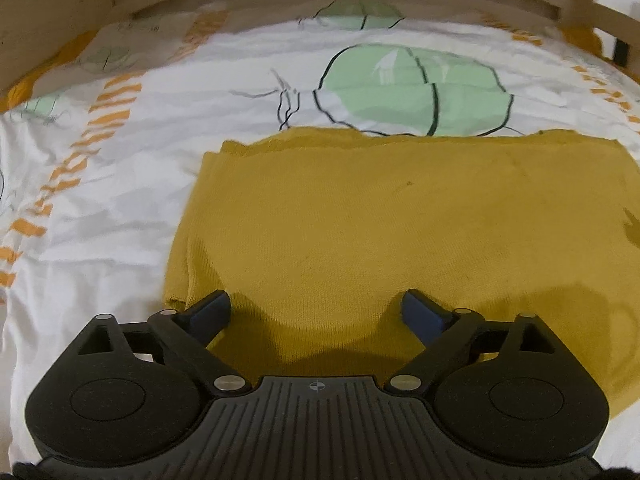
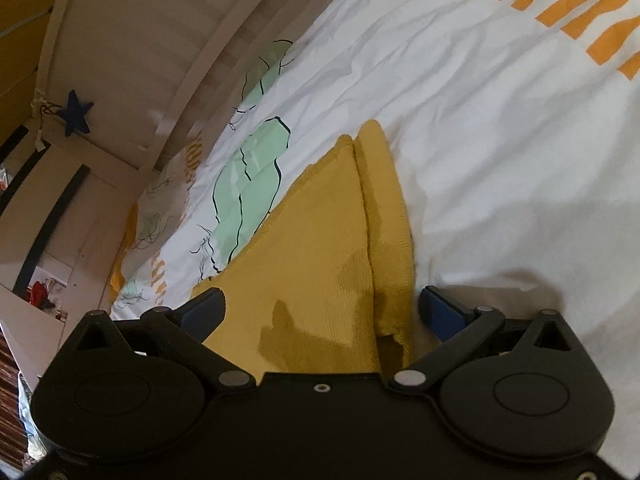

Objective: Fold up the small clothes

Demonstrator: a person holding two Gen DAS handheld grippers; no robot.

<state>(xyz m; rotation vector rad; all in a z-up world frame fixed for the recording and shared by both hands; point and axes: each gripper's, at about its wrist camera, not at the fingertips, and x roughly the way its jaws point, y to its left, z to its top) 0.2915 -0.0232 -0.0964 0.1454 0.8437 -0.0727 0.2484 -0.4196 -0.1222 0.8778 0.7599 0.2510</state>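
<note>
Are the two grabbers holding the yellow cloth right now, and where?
No, nothing is held. The left gripper and right gripper both stand wide open over the folded yellow garment, pads not pressing it.

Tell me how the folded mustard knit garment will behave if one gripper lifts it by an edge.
The mustard knit garment would probably droop: it lies limp on the bedsheet. Its layers, stacked loosely, may unfold. The ribbed knit probably grips rather than slips.

We hold our left tongs [image 1: 316, 312] wide open, tipped down, and nothing is pinched between the two blue tips. We hold our right tongs [image 2: 322, 308] wide open too, rolled over to one side. Its blue tips [image 2: 442, 312] stand far apart and squeeze nothing.
</note>
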